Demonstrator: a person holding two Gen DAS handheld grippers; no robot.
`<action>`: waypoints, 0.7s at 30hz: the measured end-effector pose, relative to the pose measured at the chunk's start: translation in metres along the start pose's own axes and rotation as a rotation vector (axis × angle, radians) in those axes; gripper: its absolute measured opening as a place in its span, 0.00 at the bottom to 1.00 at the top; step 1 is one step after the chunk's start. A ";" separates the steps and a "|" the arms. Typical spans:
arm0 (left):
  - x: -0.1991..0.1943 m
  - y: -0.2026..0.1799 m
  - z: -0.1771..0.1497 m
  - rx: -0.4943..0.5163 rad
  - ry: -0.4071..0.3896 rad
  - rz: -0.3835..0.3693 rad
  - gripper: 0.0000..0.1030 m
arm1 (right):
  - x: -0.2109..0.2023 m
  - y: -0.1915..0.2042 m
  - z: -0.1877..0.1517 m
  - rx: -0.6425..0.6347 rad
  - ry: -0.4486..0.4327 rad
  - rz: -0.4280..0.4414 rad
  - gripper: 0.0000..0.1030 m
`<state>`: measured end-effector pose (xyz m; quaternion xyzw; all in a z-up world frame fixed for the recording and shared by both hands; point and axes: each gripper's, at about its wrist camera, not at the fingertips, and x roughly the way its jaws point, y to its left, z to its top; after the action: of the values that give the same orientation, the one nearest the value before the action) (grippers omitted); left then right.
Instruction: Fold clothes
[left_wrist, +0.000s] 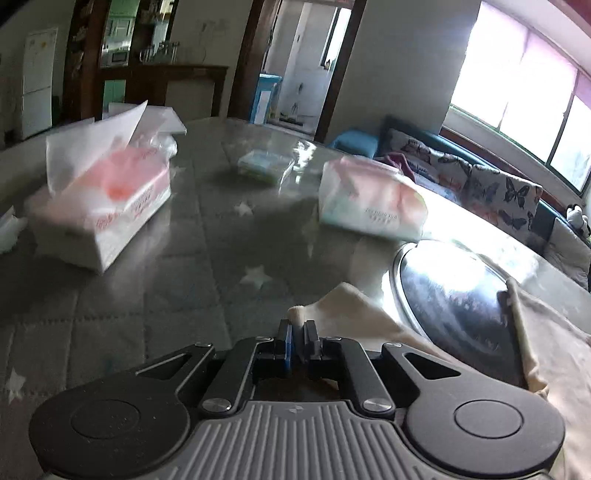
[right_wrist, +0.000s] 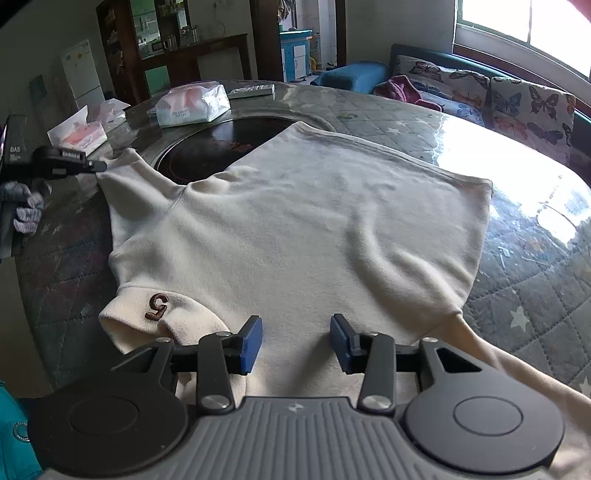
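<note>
The jaws of the left gripper (left_wrist: 298, 334) pinch a sleeve tip of the cream sweater (right_wrist: 295, 229) spread mid-frame on the table (right_wrist: 517, 258); the right gripper (right_wrist: 295, 341) hovers half-open, empty. That thin pinch could slip if pulled.

Lived-in home, living and dining area. Butterfly-print sofa (right_wrist: 517, 99) under a wide window (right_wrist: 524, 22); white fridge (right_wrist: 79, 72) beside a dark wood cabinet (right_wrist: 147, 48); round desk (right_wrist: 388, 114) with quilted star cover, tissue packs (right_wrist: 192, 105).
</note>
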<state>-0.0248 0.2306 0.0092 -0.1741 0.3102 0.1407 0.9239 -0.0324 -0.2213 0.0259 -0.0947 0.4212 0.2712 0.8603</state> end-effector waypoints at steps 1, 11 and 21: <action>-0.001 0.000 0.001 -0.007 -0.001 0.001 0.11 | 0.000 0.000 0.000 -0.001 0.001 -0.001 0.42; 0.015 -0.015 0.005 0.073 -0.003 0.026 0.40 | 0.002 0.002 0.001 -0.006 0.005 -0.007 0.43; 0.011 -0.018 0.000 0.147 -0.031 0.171 0.04 | 0.003 0.002 0.000 -0.009 0.000 -0.004 0.46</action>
<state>-0.0095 0.2166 0.0063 -0.0767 0.3191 0.1986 0.9235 -0.0318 -0.2186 0.0243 -0.0993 0.4197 0.2713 0.8604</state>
